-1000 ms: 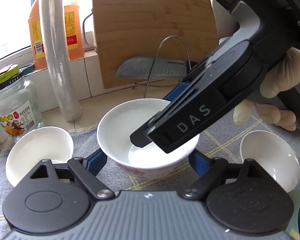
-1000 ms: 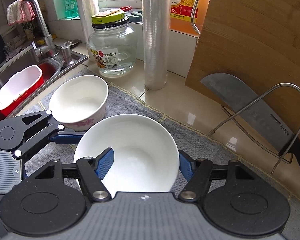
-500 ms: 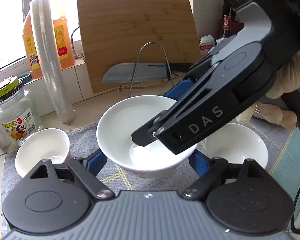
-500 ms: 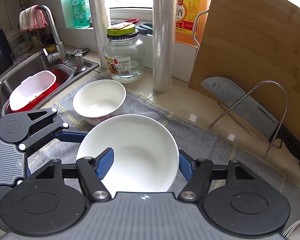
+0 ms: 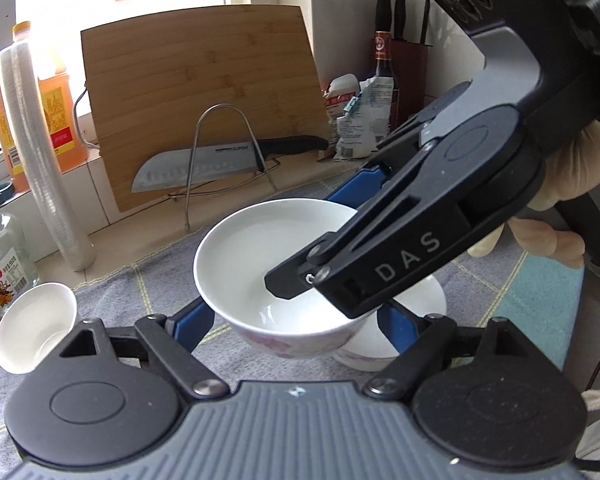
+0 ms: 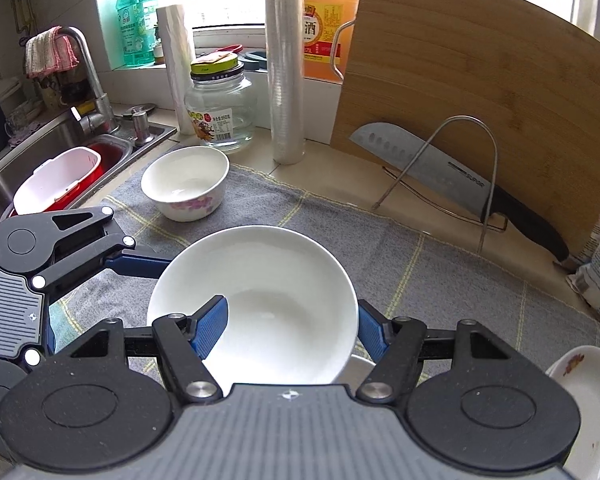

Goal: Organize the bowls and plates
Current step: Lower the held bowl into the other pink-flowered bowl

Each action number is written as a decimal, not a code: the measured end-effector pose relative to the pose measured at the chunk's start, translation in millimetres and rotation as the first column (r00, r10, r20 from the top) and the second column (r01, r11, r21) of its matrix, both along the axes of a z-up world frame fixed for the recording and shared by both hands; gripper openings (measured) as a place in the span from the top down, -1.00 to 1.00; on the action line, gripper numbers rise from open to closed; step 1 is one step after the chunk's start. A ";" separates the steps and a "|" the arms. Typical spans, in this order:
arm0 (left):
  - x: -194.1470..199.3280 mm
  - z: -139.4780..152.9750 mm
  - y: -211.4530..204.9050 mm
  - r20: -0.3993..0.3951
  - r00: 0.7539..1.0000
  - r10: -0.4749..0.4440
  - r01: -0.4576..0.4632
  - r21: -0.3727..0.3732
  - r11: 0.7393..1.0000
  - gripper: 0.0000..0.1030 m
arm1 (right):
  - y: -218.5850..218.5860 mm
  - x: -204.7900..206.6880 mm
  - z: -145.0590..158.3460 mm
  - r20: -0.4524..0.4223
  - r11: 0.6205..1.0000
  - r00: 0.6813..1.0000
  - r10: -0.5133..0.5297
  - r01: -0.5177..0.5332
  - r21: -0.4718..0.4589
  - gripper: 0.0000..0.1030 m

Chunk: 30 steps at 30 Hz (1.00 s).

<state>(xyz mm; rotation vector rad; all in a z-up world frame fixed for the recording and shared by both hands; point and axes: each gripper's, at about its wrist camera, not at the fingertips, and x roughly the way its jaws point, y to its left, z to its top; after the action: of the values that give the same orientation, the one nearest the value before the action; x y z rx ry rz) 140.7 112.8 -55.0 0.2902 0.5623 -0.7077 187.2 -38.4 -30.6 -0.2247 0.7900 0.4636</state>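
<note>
A white bowl (image 5: 260,264) (image 6: 276,288) with a pink flower pattern hangs above the grey mat (image 6: 440,264), gripped from two sides. My left gripper (image 5: 296,314) is shut across its width, a blue pad on either side. My right gripper (image 6: 292,308) (image 5: 308,240) is shut on its wall, one finger inside and the other outside the rim. Directly below and slightly right, a second white bowl (image 5: 404,340) stands on the mat, mostly hidden. A third flowered bowl (image 6: 184,184) (image 5: 36,328) stands at the mat's left end.
A bamboo cutting board (image 5: 204,92) leans at the back with a knife (image 5: 204,164) on a wire rack. A cling-film roll (image 5: 40,160), a glass jar (image 6: 220,116) and a sink (image 6: 4,164) lie left. A stained white dish (image 6: 584,384) sits at the right.
Both grippers have carried the bowl to the right across the mat. The bowl on the right now lies under it, and the left bowl has dropped back.
</note>
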 end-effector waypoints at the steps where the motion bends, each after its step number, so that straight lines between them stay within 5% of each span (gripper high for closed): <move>1: -1.5 -0.1 -3.4 0.002 1.000 -0.010 0.010 -0.001 1.000 -0.71 | -3.4 -2.6 0.4 0.002 1.000 1.000 -0.011 0.011 -0.003 -0.44; 14: -11.8 -14.2 -39.1 -0.019 0.995 -0.095 0.095 0.004 0.995 -0.71 | -38.7 -24.0 -6.1 -0.004 0.994 0.994 -0.107 0.107 -0.026 -0.44; 30: -8.7 -29.1 -46.5 -0.058 0.994 -0.088 0.090 0.035 0.995 -0.71 | -45.6 -20.8 -24.4 -0.053 0.993 0.992 -0.113 0.112 -0.025 -0.44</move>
<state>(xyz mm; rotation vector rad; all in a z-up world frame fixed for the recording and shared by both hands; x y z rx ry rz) 131.9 66.3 -84.1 0.3324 0.6193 -0.7936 166.4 -84.0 -55.0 -0.1872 0.8565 0.3556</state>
